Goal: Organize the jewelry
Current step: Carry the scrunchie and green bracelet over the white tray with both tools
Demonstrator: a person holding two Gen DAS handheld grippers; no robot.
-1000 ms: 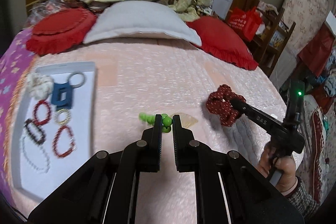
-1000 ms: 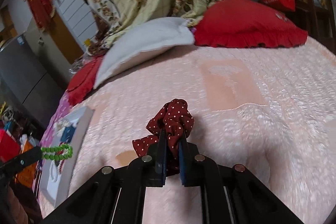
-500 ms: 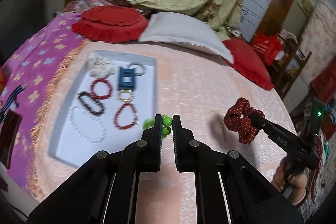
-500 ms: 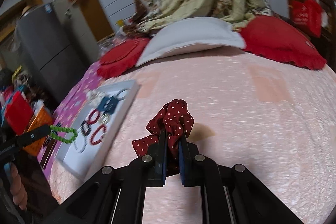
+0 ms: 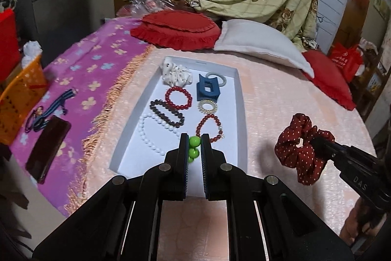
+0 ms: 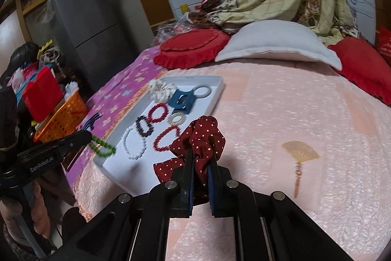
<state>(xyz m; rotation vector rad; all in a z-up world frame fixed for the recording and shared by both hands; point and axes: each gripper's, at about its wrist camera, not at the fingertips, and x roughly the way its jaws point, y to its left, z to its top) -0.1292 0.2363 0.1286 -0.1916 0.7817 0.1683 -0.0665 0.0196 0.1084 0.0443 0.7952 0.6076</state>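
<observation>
Left gripper (image 5: 194,142) fingers grasping green bead bracelet (image 6: 102,148), apparently above tray (image 5: 240,99), right gripper (image 6: 201,153) clenching dotted scrunchie (image 6: 201,132)

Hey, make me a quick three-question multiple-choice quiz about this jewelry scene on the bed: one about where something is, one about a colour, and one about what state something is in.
1. Where does the blue hair claw lie?
A. inside the white tray
B. on the white pillow
C. in the orange basket

2. What colour is the bead bracelet between the left tongs?
A. white
B. green
C. dark red

3. What state are the right tongs in?
A. wide open and bare
B. shut on the dotted scrunchie
C. shut on the fan pendant

Answers:
1 A, it sits among the bracelets within the tray's walls.
2 B, bright green beads show between the pads.
3 B, the dark red dotted fabric is pinched between the pads; the fan pendant lies apart on the bedspread.
</observation>
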